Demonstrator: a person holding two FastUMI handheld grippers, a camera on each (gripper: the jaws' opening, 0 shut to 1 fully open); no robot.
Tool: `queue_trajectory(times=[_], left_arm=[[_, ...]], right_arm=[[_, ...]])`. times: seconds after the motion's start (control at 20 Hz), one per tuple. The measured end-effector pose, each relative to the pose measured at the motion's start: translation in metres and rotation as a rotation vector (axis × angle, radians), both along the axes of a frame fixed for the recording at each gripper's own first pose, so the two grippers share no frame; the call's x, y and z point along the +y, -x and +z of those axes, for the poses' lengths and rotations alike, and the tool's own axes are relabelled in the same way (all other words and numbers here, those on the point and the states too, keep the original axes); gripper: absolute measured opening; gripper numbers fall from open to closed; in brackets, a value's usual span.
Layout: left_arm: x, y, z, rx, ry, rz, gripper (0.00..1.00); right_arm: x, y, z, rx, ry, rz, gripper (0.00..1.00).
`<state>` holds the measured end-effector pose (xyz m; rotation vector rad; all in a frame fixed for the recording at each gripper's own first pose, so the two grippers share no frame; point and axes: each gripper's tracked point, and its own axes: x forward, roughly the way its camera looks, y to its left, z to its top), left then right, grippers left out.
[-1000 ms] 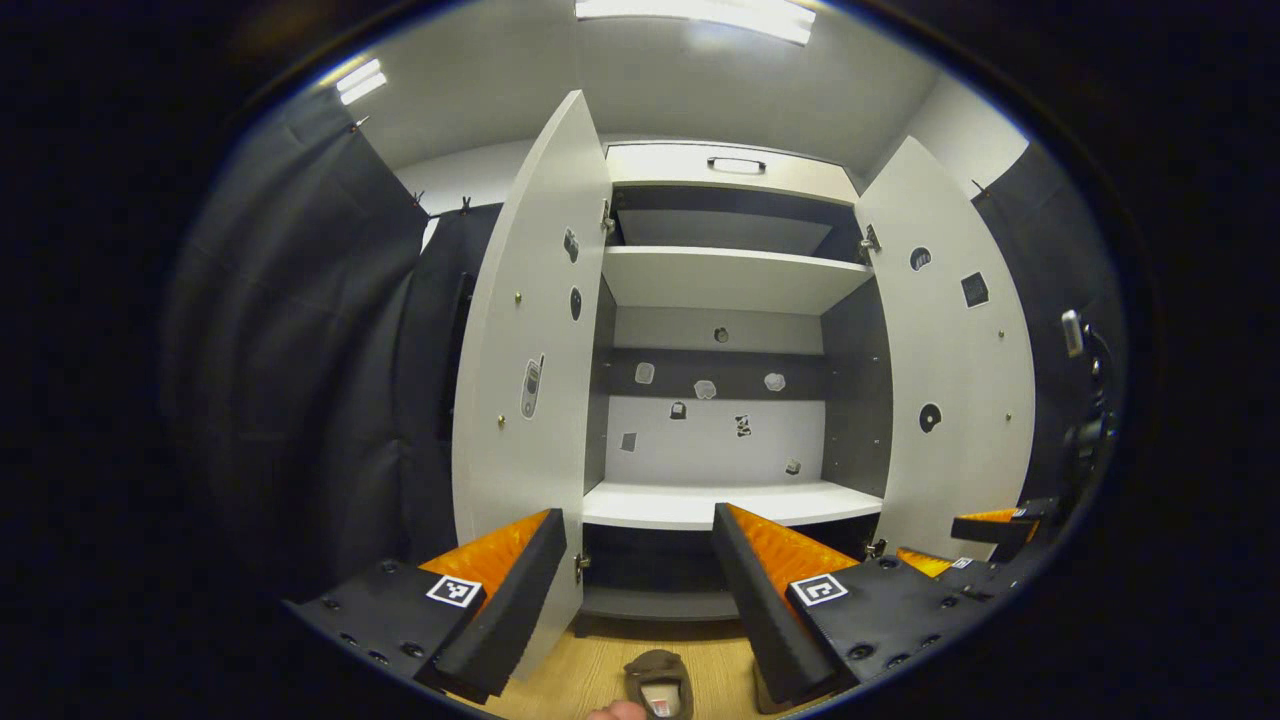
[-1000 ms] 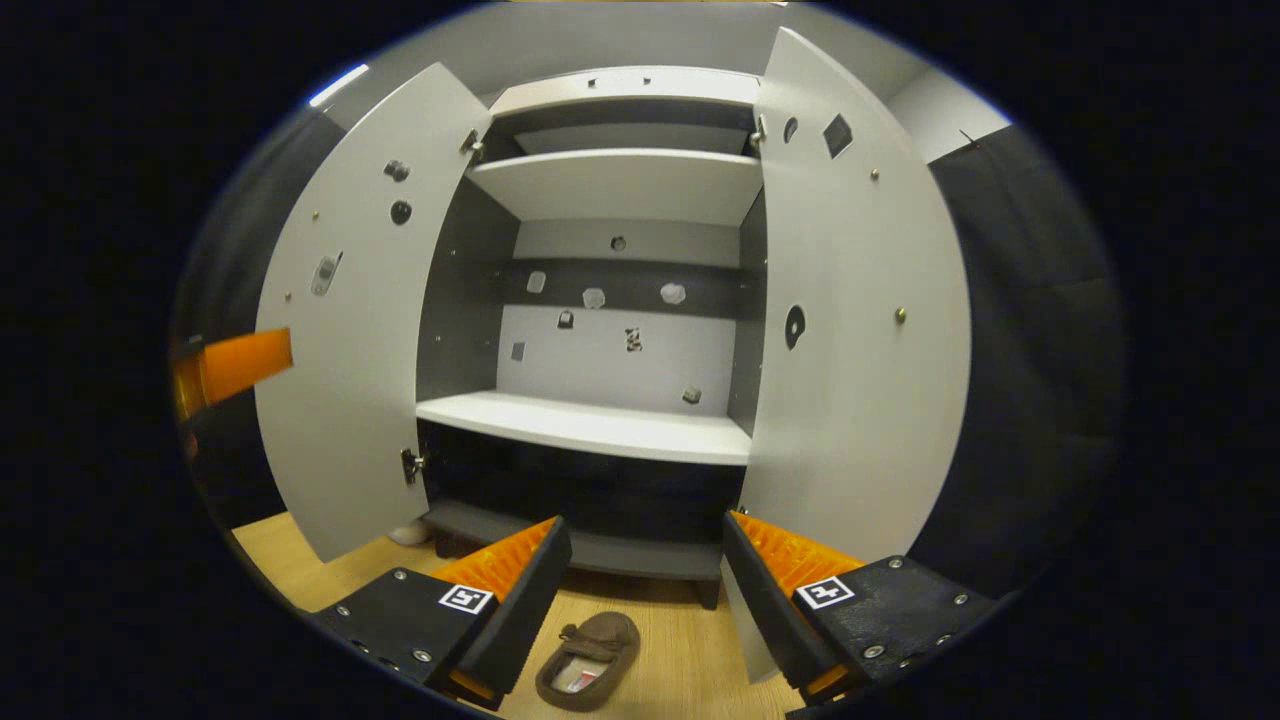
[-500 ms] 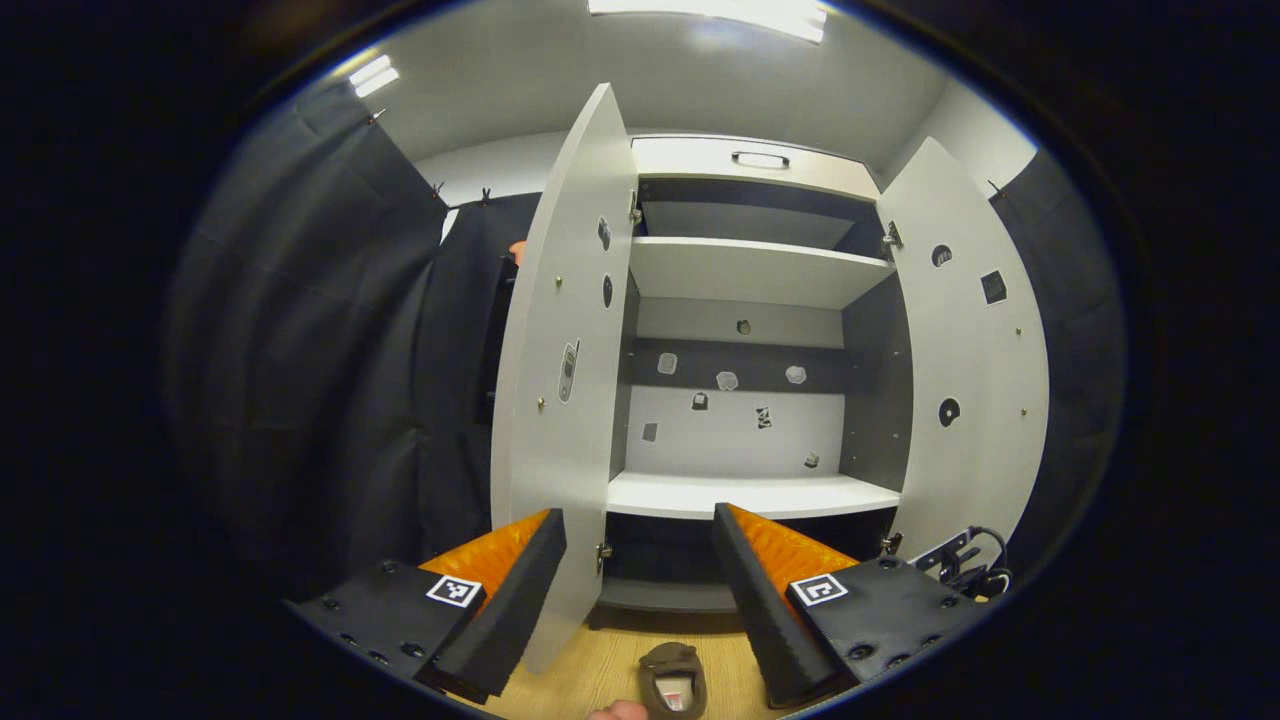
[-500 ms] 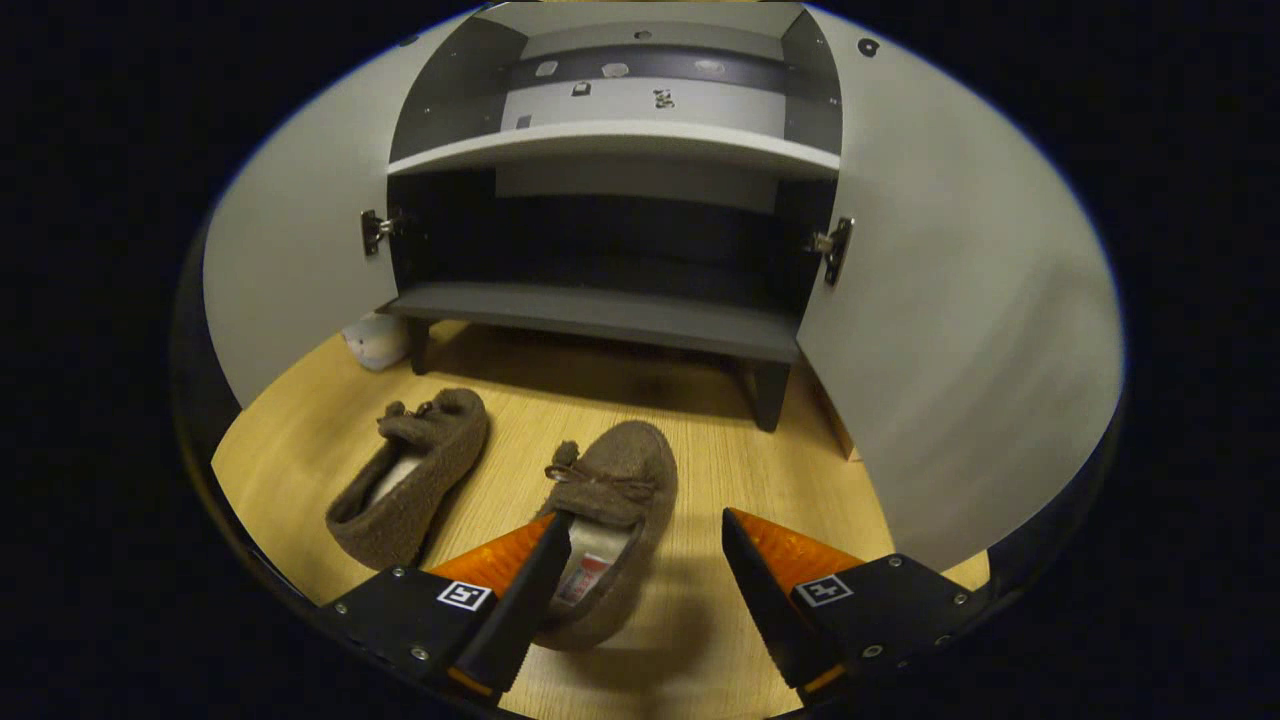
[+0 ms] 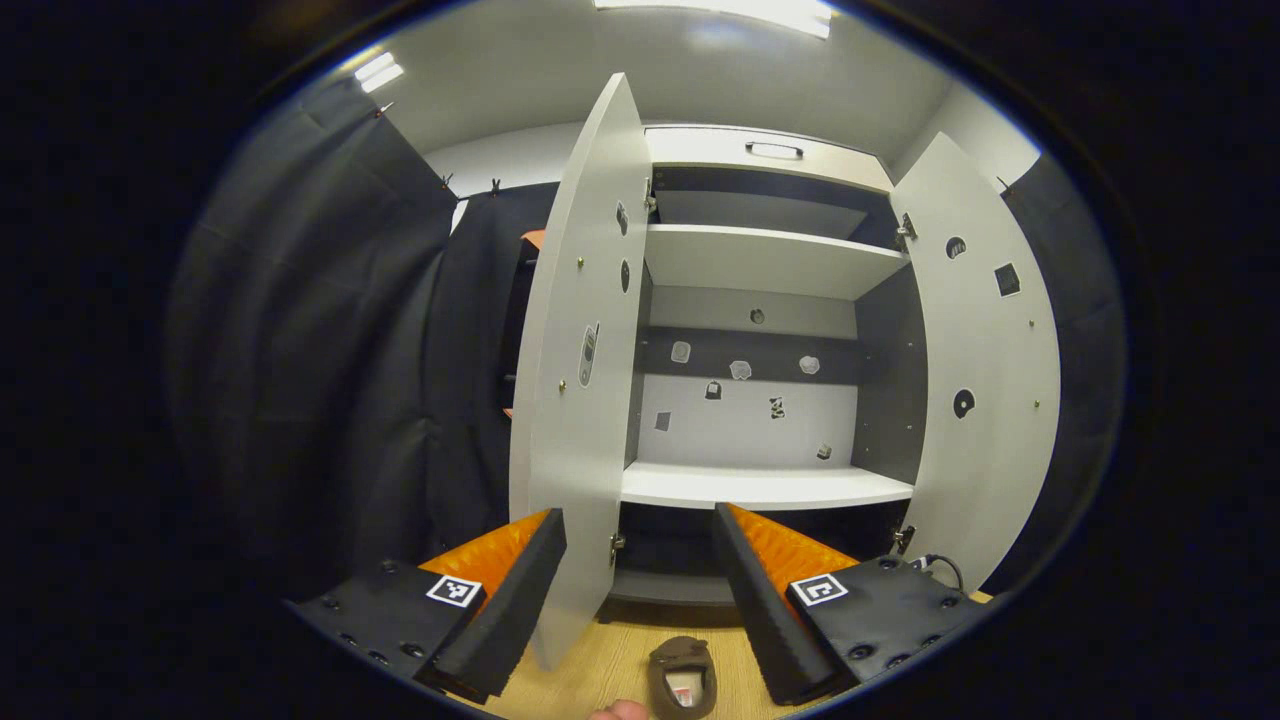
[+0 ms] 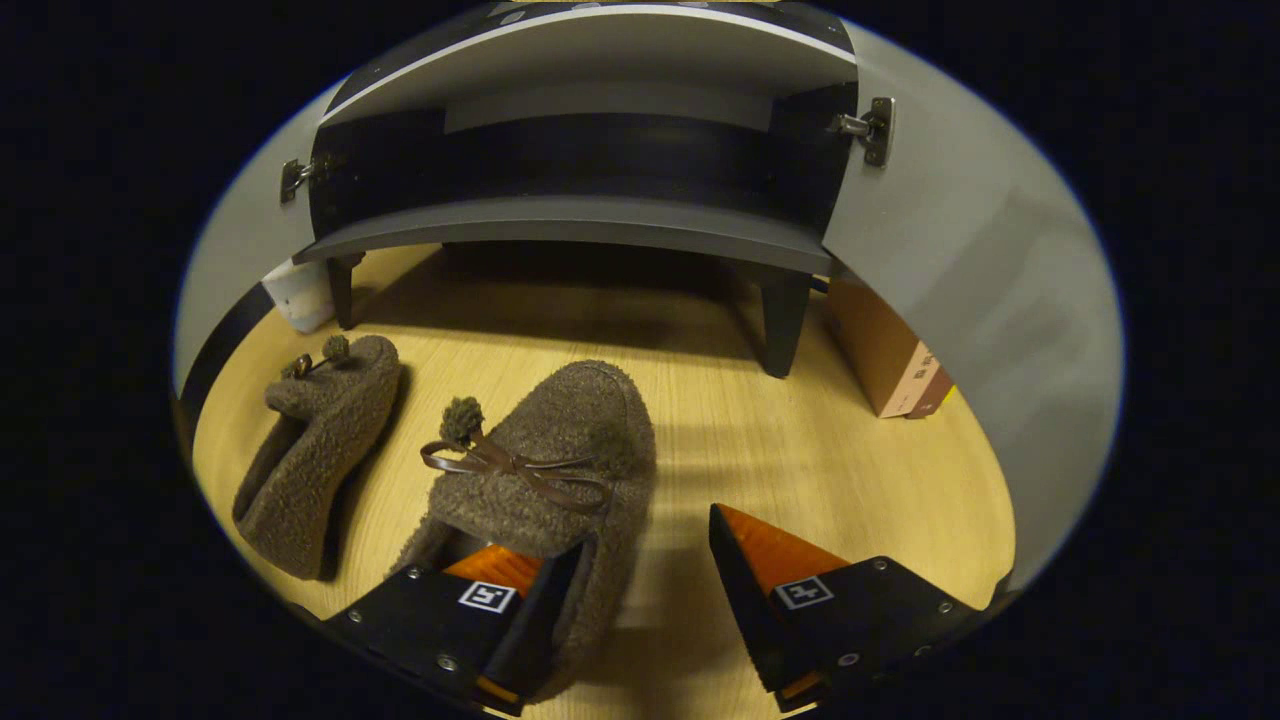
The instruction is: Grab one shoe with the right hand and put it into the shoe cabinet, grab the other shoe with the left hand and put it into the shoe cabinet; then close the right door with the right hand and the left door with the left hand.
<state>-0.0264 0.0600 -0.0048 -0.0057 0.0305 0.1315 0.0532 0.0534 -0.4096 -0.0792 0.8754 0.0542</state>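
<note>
I see two fuzzy brown shoes (image 6: pixel 560 450), one with a brown bow, on pale wood-grain floor (image 6: pixel 800 460); the cabinet (image 5: pixel 760 260) is white and dark grey.

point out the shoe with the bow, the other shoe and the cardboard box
shoe with the bow (image 6: pixel 570 440), right gripper view, on its fuzzy toe
other shoe (image 6: pixel 320 430), right gripper view, on its upper
cardboard box (image 6: pixel 885 355), right gripper view, on its side face

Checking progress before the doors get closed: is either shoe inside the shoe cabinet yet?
No, both shoes sit on the floor before the cabinet.
</note>
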Motion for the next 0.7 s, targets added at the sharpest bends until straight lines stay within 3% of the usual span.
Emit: queue_trajectory(times=[0.15, 0.3, 0.35, 0.4, 0.7], left_arm=[[0.002, 0.000, -0.001, 0.000, 0.000, 0.008, 0.99], [0.001, 0.000, 0.000, -0.009, -0.001, 0.008, 0.96], [-0.001, -0.001, 0.000, -0.011, -0.006, 0.003, 0.96], [-0.003, -0.002, -0.001, -0.012, -0.012, -0.002, 0.96], [-0.017, -0.005, -0.006, -0.009, -0.019, -0.037, 0.96]], right_arm=[[0.007, -0.003, -0.006, -0.019, -0.017, 0.060, 0.59], [0.005, -0.006, -0.003, -0.055, -0.003, 0.078, 0.20], [0.005, -0.005, -0.001, -0.063, -0.009, 0.070, 0.18], [0.010, -0.003, 0.003, -0.072, -0.023, 0.075, 0.06], [0.025, 0.017, 0.090, -0.257, -0.074, 0.102, 0.05]])
